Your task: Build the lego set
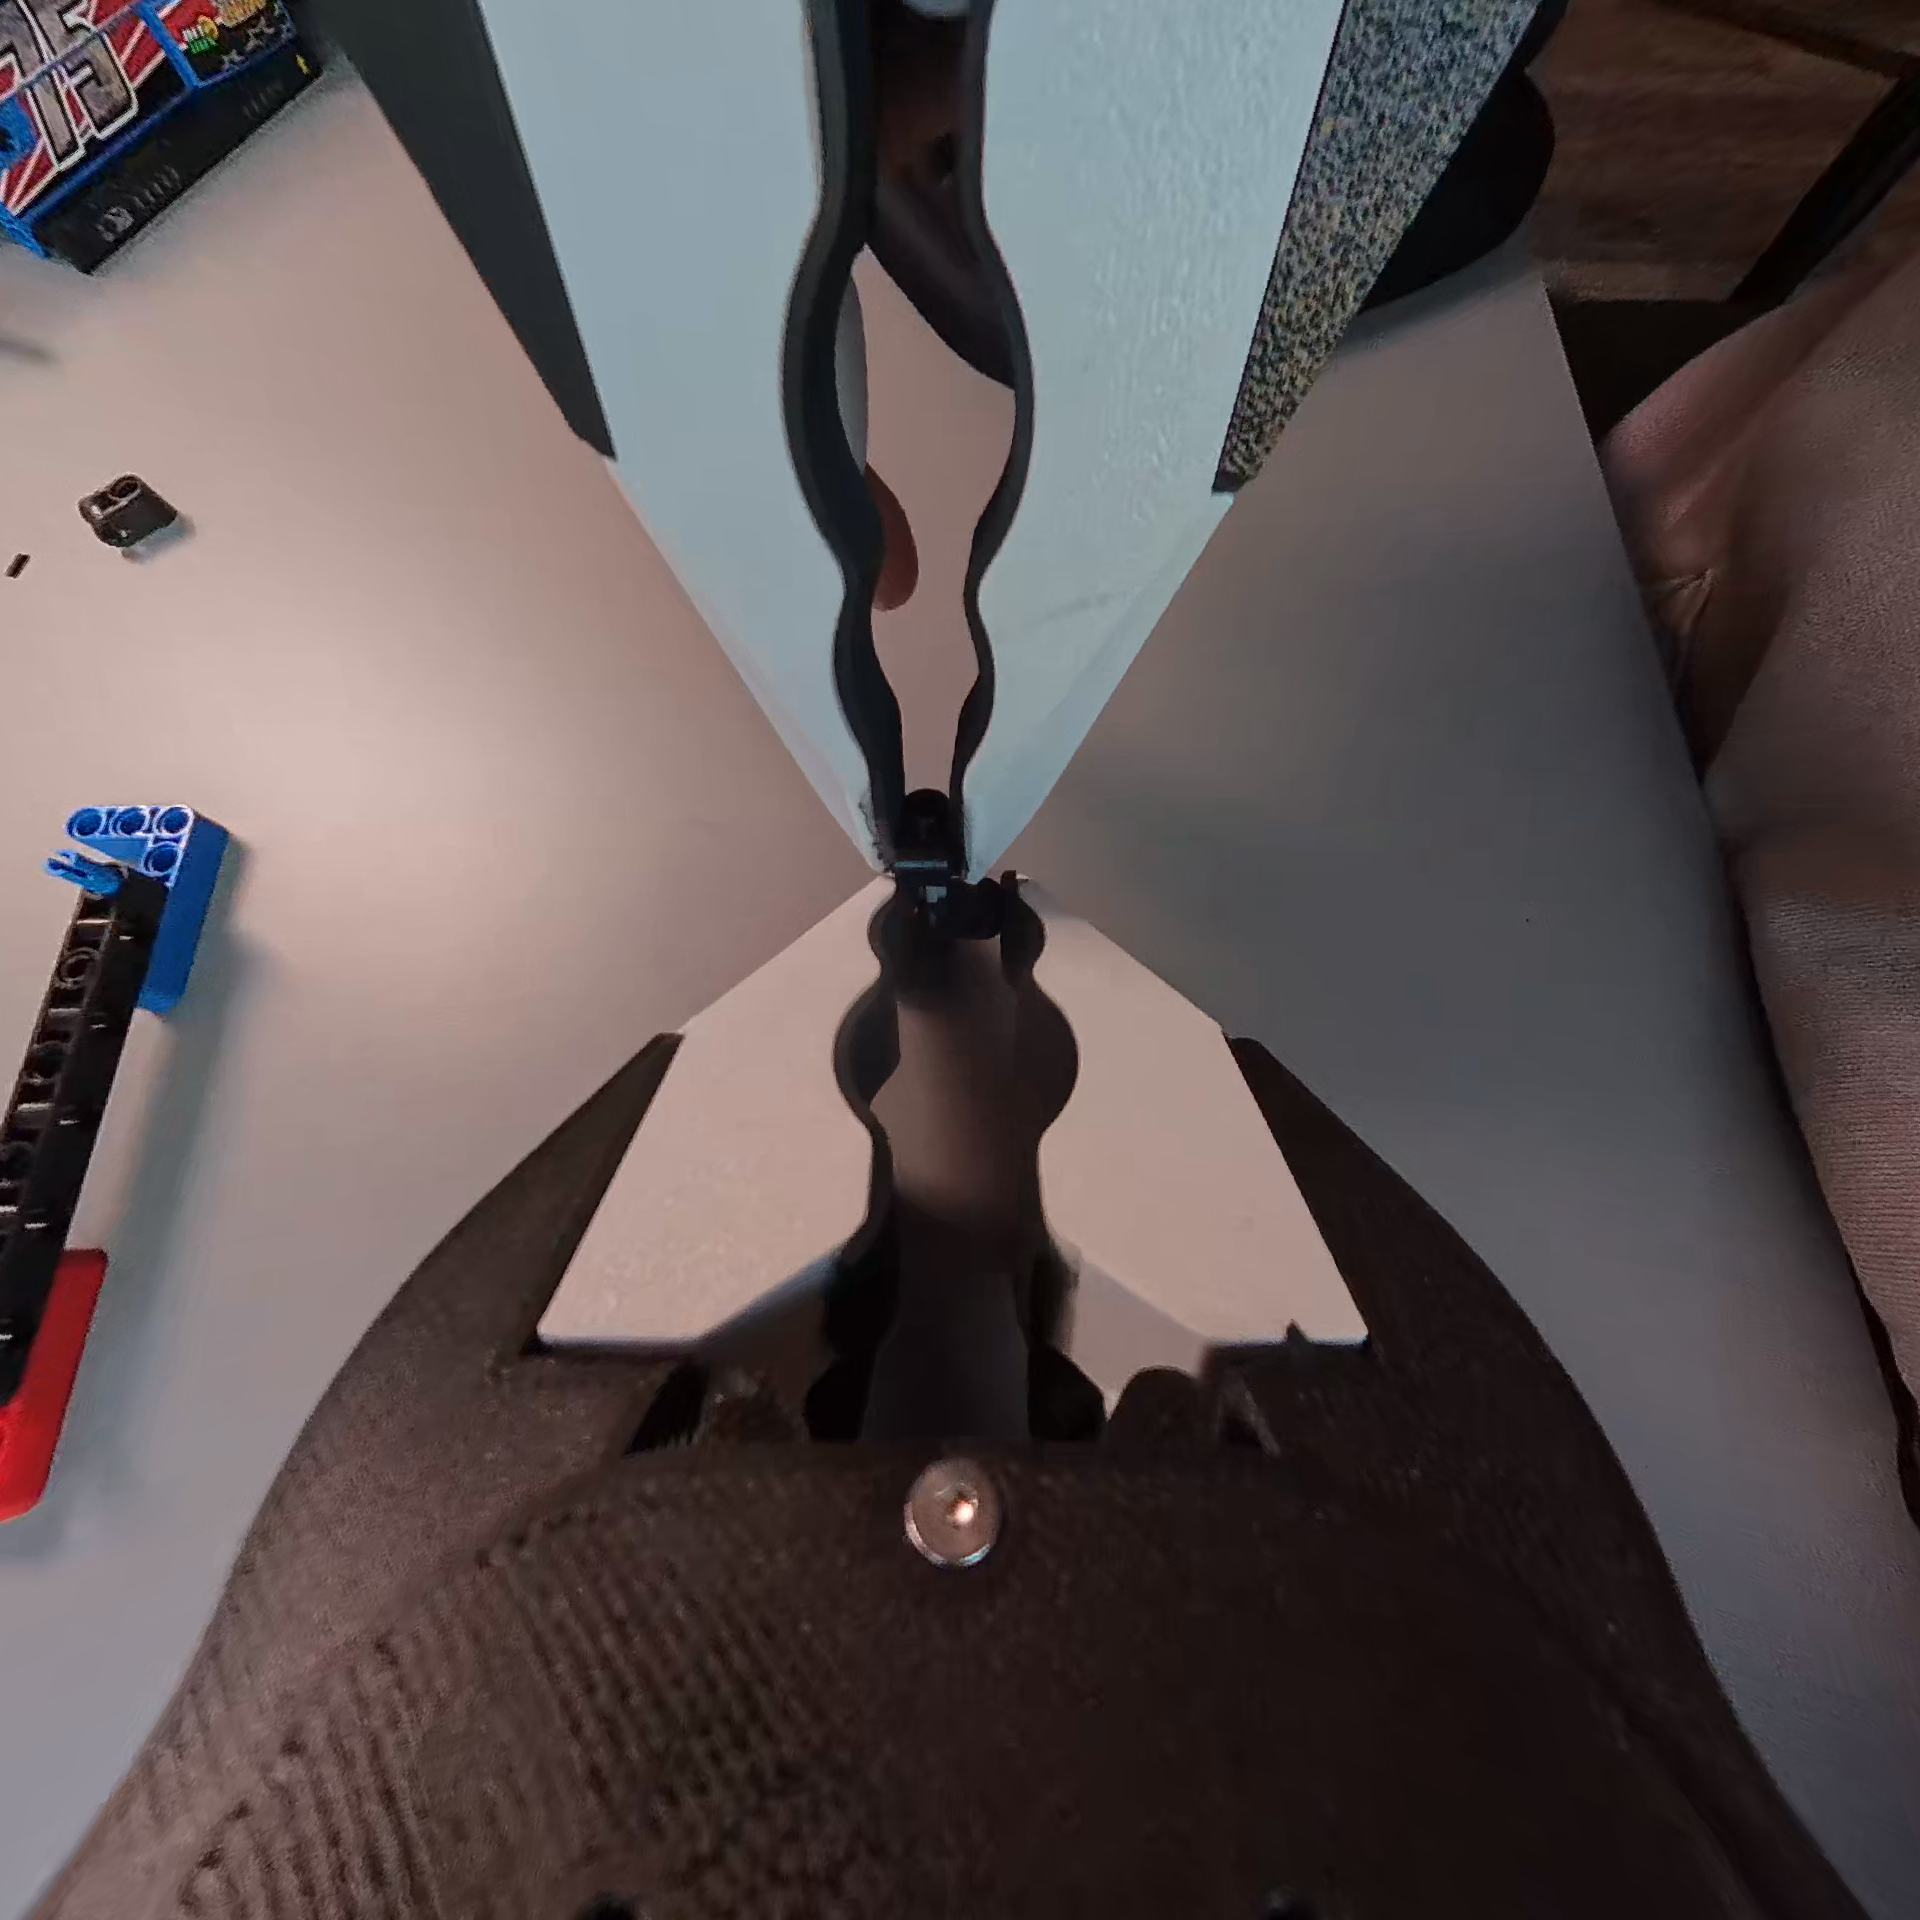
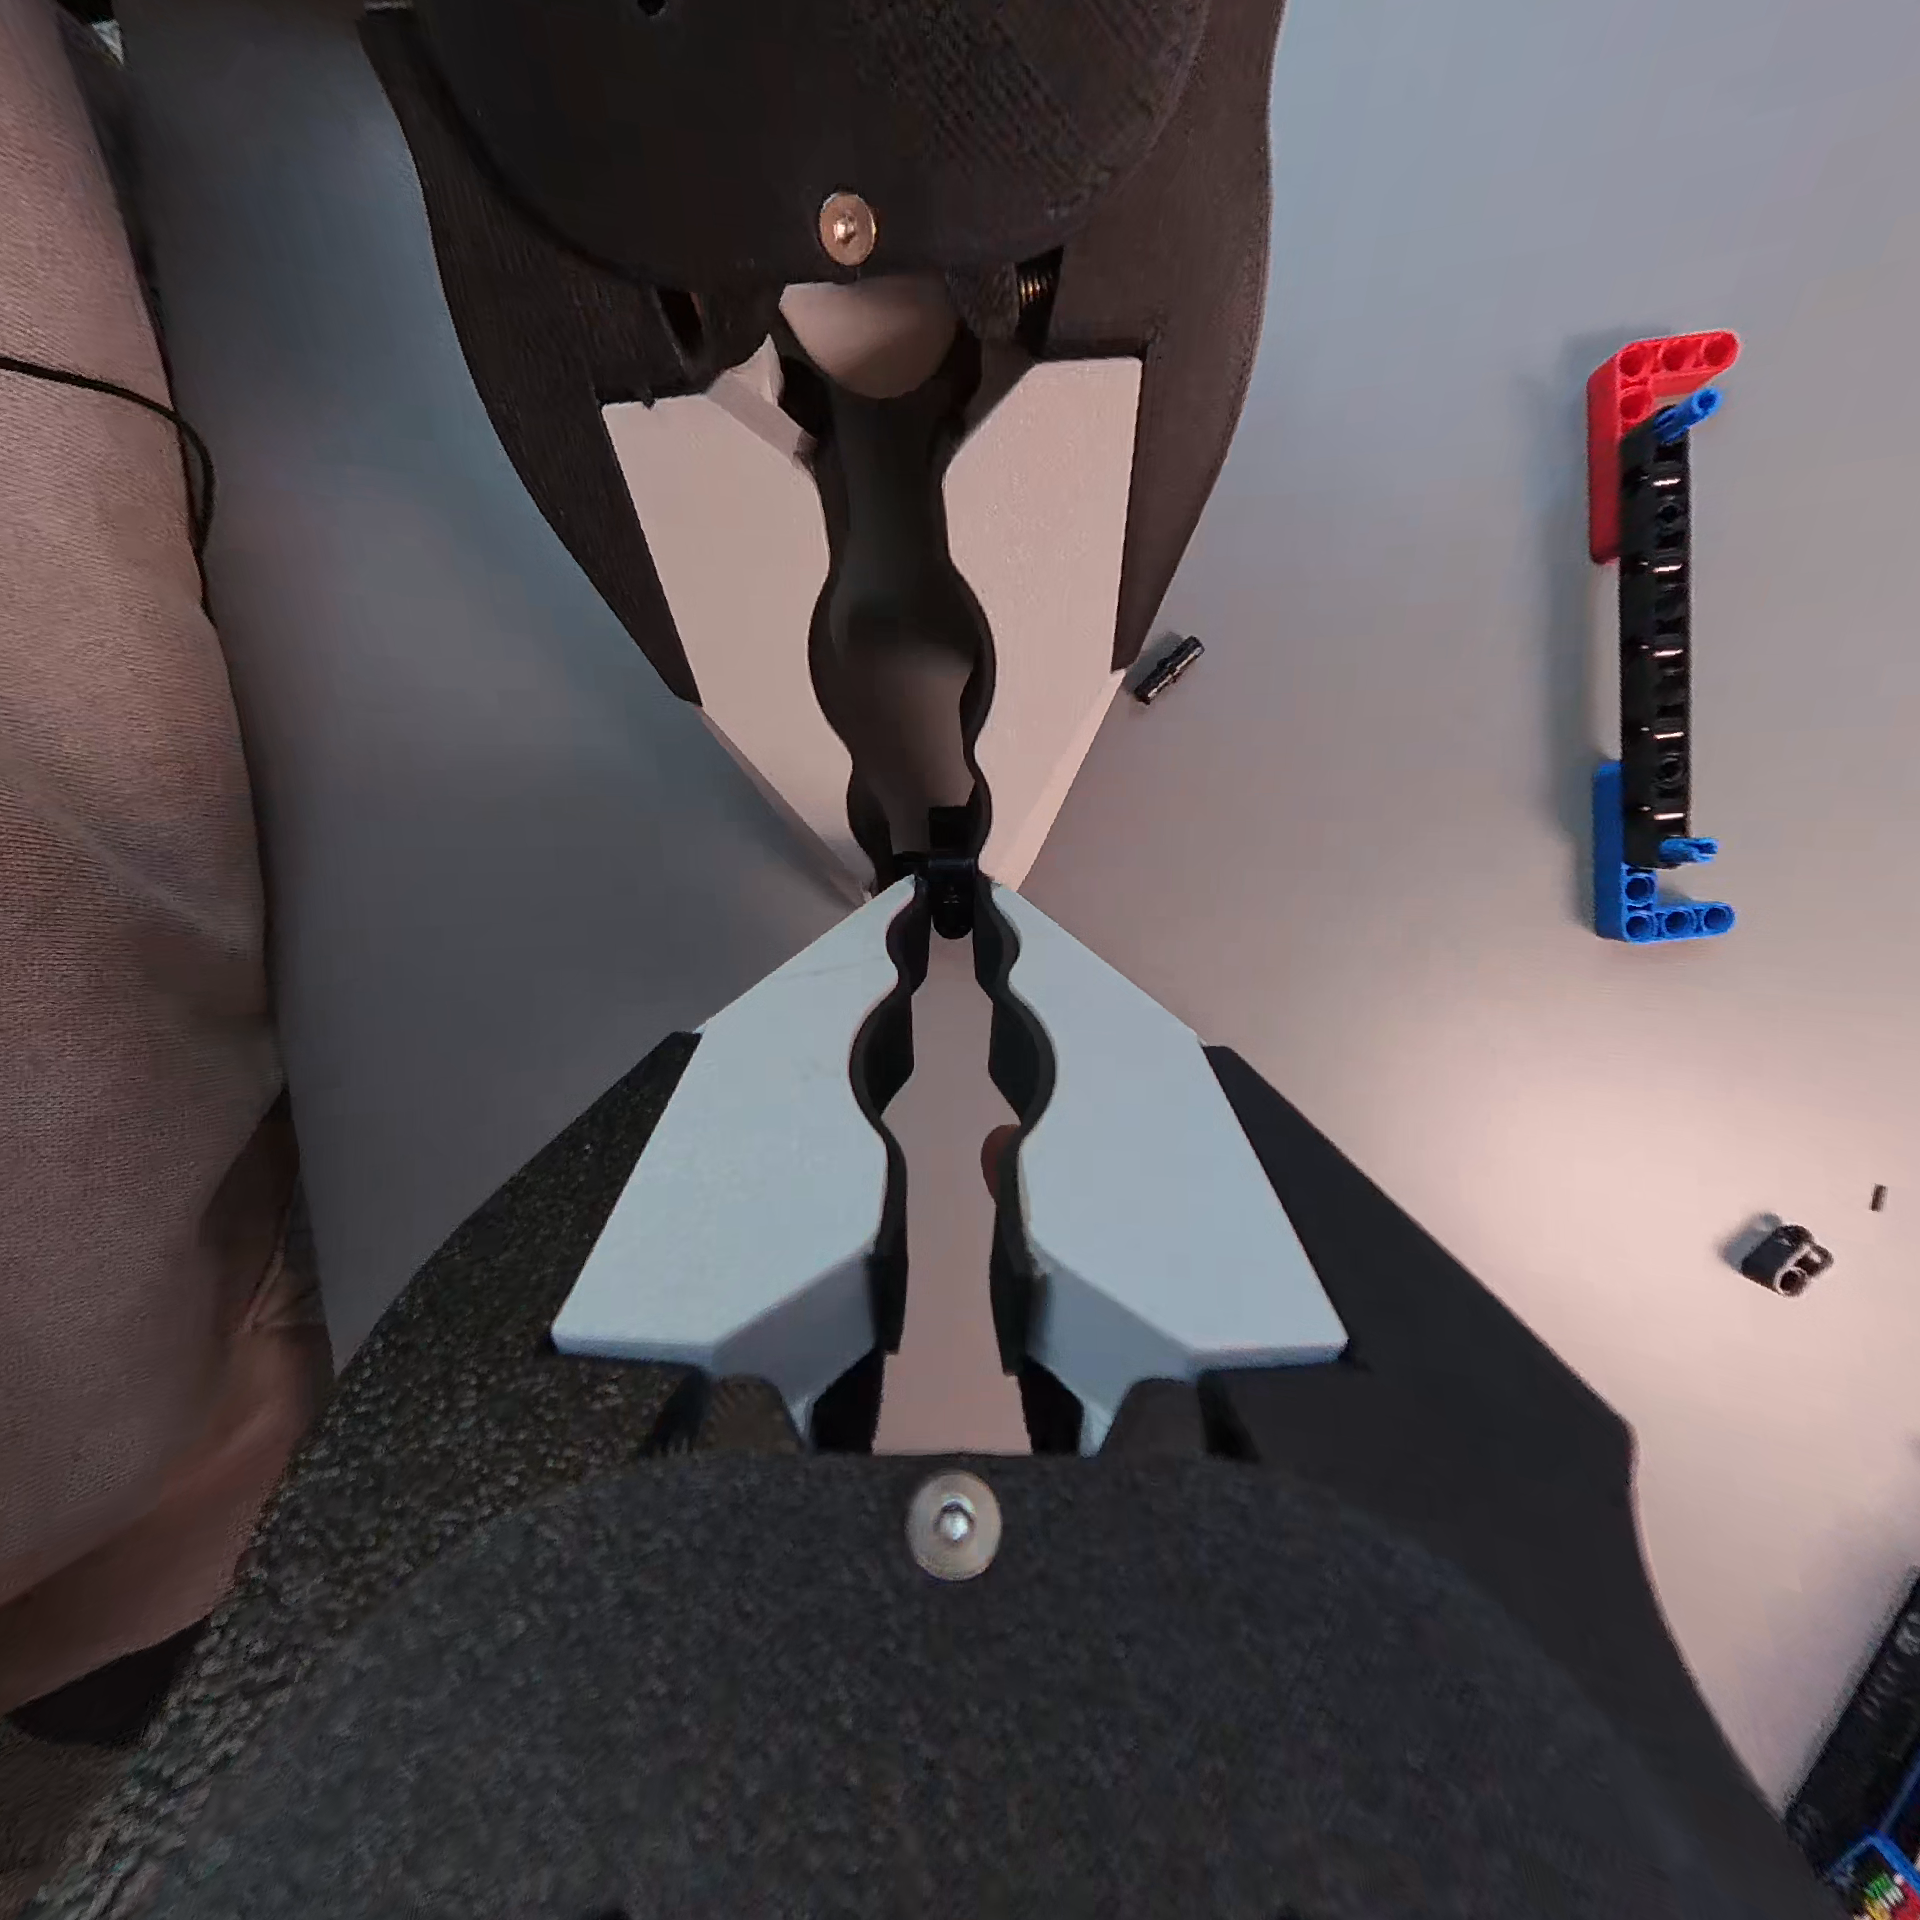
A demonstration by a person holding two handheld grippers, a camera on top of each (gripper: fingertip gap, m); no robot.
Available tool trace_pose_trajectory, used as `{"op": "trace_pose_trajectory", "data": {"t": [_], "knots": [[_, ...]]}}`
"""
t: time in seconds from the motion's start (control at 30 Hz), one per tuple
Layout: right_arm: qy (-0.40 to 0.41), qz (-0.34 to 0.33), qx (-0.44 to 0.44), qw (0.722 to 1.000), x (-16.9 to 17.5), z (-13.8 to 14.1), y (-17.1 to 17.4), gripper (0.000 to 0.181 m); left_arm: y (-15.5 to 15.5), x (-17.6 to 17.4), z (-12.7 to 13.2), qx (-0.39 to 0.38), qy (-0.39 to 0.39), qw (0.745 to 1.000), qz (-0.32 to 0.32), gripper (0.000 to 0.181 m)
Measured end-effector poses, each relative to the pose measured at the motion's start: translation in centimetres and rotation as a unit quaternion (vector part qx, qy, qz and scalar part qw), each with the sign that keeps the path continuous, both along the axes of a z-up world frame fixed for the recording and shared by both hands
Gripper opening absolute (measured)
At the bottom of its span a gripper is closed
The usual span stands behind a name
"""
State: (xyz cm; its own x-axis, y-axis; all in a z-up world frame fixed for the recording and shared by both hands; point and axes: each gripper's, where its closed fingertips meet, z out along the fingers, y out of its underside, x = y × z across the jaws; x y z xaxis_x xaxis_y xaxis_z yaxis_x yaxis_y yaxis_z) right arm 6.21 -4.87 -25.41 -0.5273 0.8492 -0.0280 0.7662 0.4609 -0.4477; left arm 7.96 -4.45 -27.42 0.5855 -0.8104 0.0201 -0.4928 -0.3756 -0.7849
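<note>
Right at the tips, the two tools meet nose to nose over the desk (image 2: pixel 1351 623). The right hand-held gripper (image 2: pixel 948 902) has its jaws pinched on a small black connector piece (image 2: pixel 951 896), and the left hand-held gripper (image 1: pixel 940 891) is clamped on a second small black piece (image 1: pixel 961 902) that butts right up against the first. So my read is we're mid-join: two tiny Technic bits being pushed together in the air. It's too small and dark to tell whether they've seated yet.

Next move probably calls for a straight squeeze along the shared axis with both grips kept firm, since any twist would likely pop one piece loose.

Further out on the desk, a loose black pin (image 2: pixel 1168 669) lies just beside the left tool's body, and another black connector (image 2: pixel 1783 1259) sits well apart. Farthest off is the half-built frame (image 2: pixel 1654 644): a long black beam with a red corner piece on one end and a blue one on the other. The set's box (image 1: pixel 135 114) is at the far corner.
</note>
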Motion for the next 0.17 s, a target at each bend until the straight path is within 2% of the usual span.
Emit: {"op": "trace_pose_trajectory", "data": {"t": [0.17], "knots": [[0.005,0.000,0.006,1.000,0.13,0.32,-0.02,0.012,-0.10,0.04,-0.01,-0.008,-0.006,1.000,-0.006,0.015]]}}
